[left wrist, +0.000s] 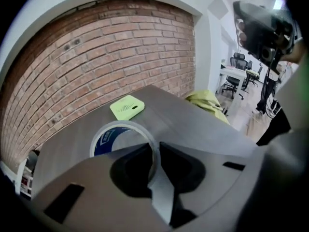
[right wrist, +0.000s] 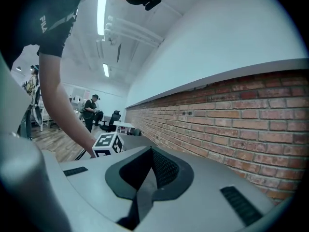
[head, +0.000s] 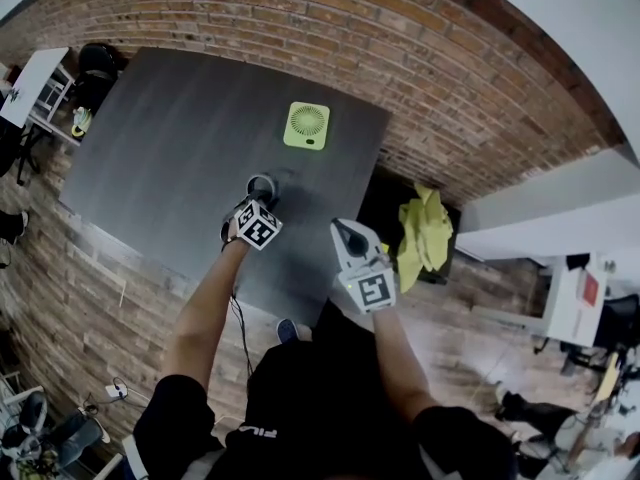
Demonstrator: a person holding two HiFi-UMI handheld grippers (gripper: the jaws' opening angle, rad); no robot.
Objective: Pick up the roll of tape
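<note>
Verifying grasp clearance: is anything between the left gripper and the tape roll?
Nothing visible. The left gripper has its jaws shut on the wall of the tape roll. The green fan lies farther back on the table, apart from both.

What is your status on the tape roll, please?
Left gripper shut on tape roll, pinching its wall. Right gripper shut, empty. Green fan well clear beyond.

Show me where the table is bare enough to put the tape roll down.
The wide stretch of table left of the green device, out to the far-left corner, is bare. Crowded: the near edge, where the left hand-held gripper grips the tape roll and the right hand-held gripper hovers.
</note>
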